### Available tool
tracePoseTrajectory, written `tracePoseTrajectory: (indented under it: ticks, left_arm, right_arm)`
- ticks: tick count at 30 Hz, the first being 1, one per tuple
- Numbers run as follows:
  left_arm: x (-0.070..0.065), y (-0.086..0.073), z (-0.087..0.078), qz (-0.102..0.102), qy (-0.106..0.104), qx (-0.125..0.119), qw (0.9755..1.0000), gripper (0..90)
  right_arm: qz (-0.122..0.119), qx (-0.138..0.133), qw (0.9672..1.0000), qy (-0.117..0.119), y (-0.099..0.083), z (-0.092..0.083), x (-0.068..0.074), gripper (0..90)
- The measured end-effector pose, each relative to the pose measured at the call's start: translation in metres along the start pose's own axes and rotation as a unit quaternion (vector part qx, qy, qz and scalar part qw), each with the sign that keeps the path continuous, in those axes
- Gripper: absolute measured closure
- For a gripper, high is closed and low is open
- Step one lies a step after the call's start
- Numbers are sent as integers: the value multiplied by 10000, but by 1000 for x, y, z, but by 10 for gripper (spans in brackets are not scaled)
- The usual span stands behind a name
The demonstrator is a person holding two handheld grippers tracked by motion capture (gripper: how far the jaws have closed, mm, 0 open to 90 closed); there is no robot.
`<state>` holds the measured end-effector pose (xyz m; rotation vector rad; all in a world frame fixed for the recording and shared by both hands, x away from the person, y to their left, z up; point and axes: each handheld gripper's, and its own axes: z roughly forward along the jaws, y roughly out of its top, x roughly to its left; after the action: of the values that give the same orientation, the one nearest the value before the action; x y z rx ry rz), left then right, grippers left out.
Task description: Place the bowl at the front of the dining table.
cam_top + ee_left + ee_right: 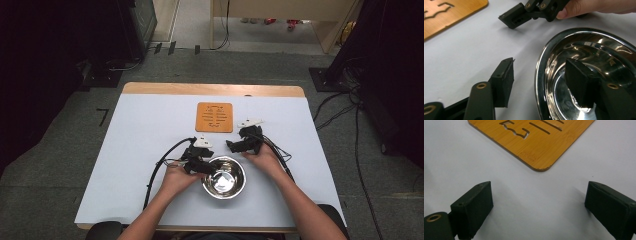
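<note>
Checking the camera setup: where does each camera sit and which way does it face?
High view: above the person's side, facing forward and down on the table; forearms, both hands, left gripper and right gripper show.
Left gripper view: rides the left gripper, faces the steel bowl; its fingers straddle the rim, not pressing it.
Right gripper view: rides the right gripper, faces the wooden trivet; fingers apart.
Shared: the trivet appears in all three; bowl in high and left.

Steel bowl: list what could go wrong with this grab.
The left gripper straddles the steel bowl rim, one jaw inside, one outside, pads not yet pressing; the polished, curved wall could slip out when squeezed. A one-sided rim hold may tip the bowl. The right gripper sits close by and could get bumped.
</note>
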<state>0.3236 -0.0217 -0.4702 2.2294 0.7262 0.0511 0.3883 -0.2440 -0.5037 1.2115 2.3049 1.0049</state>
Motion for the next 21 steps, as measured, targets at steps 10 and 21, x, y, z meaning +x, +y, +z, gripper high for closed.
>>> tracePoseTrajectory:
  ticks: [10,21]
  left_arm:
    - [1,-1,7,-139,-222,174,9995,556]
    - [2,1,8,-403,-273,346,9982,697]
  right_arm:
    - [8,-5,10000,3,0,0,0,73]
    - [20,-7,10000,4,0,0,0,73]
